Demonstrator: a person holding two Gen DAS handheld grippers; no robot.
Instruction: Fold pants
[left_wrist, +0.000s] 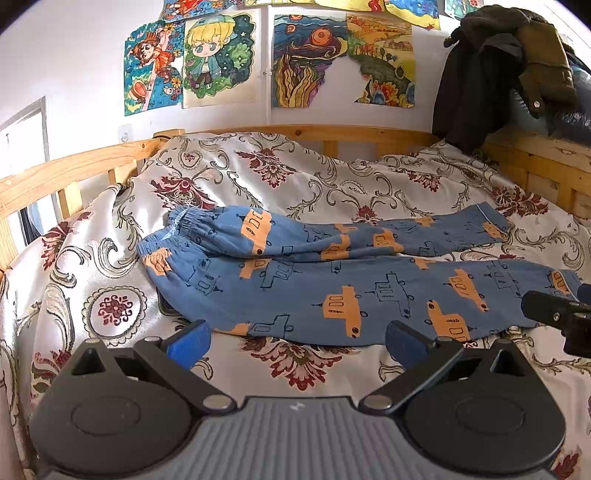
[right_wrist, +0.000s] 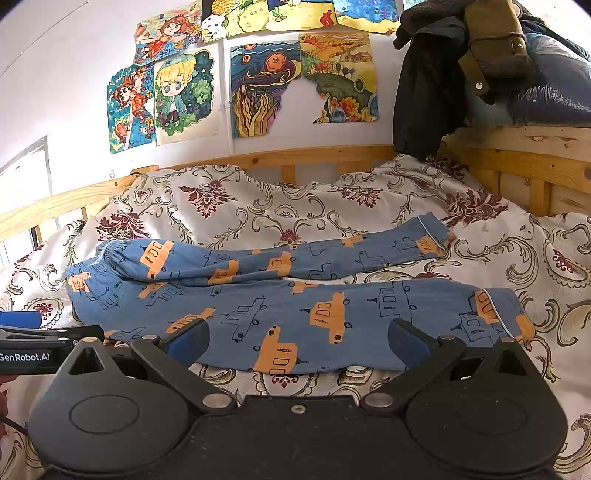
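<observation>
Two tools spread, empty | pants (right_wrist: 295, 295) flat on bedspread (right_wrist: 517, 258)

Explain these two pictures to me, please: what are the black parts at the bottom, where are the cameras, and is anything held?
No robot is here: a person holds one tool in each hand. Each picture comes from a camera on one tool, looking forward along its blue-padded jaws. The left gripper and the right gripper are both open and hold nothing. On the floral bedspread lie blue pyjama pants printed with orange vehicles, legs spread out, waistband to the left, not yet folded. Drawings hang on the wall; dark jackets hang over the bed's wooden frame.
</observation>
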